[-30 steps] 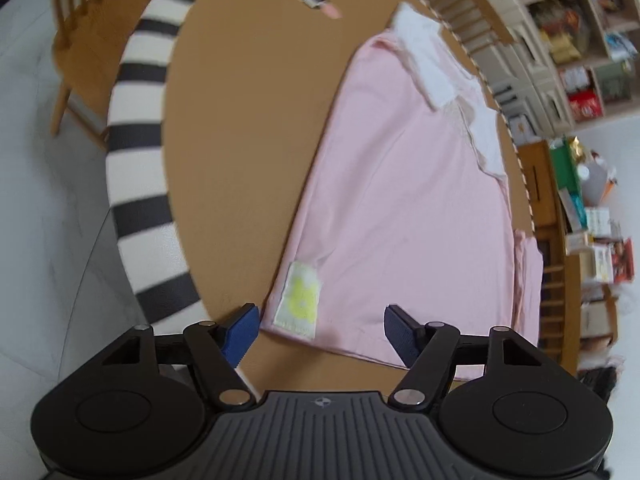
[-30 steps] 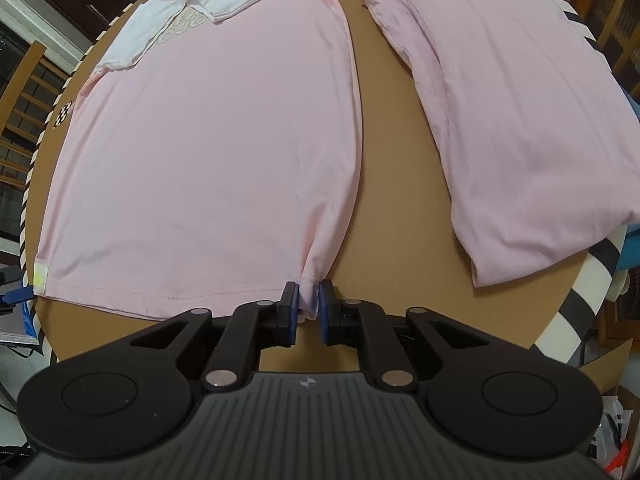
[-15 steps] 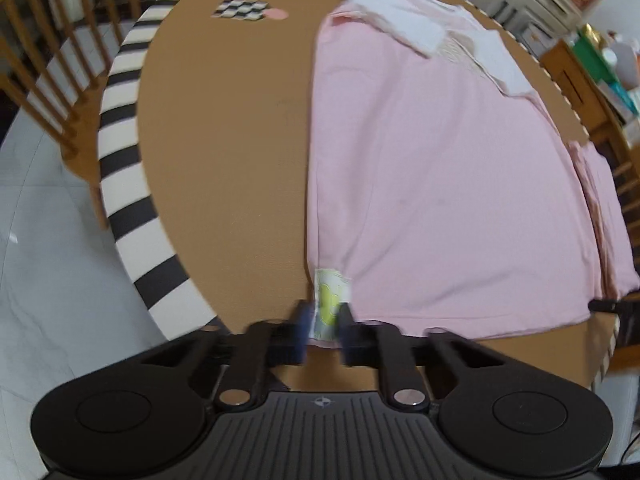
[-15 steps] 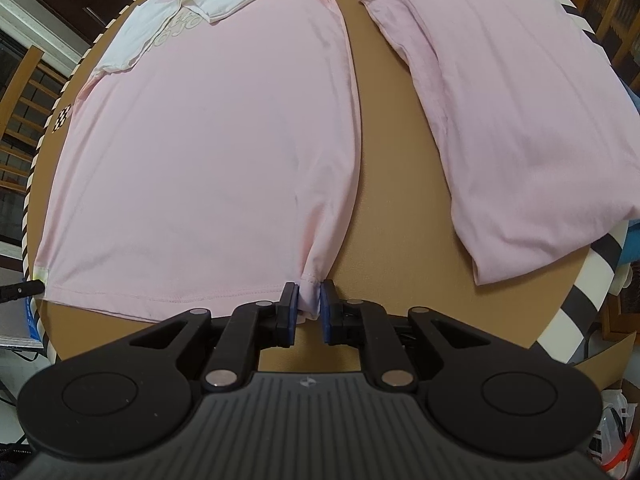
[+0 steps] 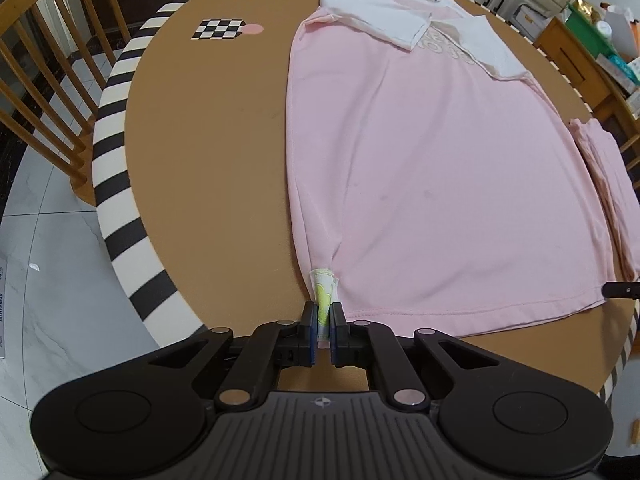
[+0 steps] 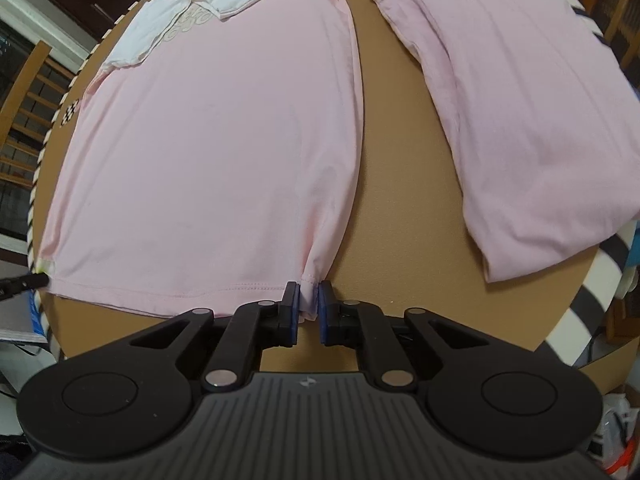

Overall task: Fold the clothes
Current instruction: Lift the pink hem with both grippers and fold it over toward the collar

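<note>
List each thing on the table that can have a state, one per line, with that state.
pink polo shirt: spread flat, sleeves folded in, both hem corners pinched.
second pink garment: already folded, lying apart on the right.
left gripper: shut on the hem corner with the yellow-green label.
right gripper: shut on the other hem corner.

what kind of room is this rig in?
Probably a home dining area. A round table with a striped edge holds the pink shirt, wooden spindle-back chairs stand around it, and a cluttered sideboard sits behind on a marble-tile floor.
</note>
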The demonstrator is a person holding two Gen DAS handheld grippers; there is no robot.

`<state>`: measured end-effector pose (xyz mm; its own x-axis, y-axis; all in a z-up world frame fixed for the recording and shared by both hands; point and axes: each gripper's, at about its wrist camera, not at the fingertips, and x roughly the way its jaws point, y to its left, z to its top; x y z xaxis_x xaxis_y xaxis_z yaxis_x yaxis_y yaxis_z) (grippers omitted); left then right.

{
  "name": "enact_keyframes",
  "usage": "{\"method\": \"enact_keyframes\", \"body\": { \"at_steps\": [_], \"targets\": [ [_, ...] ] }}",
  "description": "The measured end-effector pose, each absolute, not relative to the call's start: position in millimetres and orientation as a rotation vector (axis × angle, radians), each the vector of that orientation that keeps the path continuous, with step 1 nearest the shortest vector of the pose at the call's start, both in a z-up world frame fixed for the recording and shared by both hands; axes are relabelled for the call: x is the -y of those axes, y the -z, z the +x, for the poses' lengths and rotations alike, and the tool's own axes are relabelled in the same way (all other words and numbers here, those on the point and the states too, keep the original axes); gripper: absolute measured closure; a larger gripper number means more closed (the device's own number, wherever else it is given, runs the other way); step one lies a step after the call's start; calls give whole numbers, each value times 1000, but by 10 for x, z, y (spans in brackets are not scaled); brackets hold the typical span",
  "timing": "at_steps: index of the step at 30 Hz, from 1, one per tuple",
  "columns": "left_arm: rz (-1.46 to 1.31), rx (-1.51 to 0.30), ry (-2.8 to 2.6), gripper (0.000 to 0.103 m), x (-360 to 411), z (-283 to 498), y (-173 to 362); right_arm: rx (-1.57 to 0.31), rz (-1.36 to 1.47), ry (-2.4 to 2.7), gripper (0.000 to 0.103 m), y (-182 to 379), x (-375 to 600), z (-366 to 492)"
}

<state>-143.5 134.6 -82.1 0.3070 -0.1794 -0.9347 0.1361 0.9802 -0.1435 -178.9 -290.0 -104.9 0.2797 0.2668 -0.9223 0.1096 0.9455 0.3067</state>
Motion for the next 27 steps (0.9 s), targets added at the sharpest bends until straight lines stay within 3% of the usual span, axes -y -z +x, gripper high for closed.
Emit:
{"method": "enact_keyframes", "body": {
  "at_steps": [12, 27],
  "targets": [
    [16, -1222, 228, 97, -1355, -1549, 645, -1267, 229, -199, 95, 805, 2826, -1900],
    [32, -1284, 266, 97, -1406, -2230, 293, -1342, 184, -344, 96, 438, 2894, -2336]
  ]
}}
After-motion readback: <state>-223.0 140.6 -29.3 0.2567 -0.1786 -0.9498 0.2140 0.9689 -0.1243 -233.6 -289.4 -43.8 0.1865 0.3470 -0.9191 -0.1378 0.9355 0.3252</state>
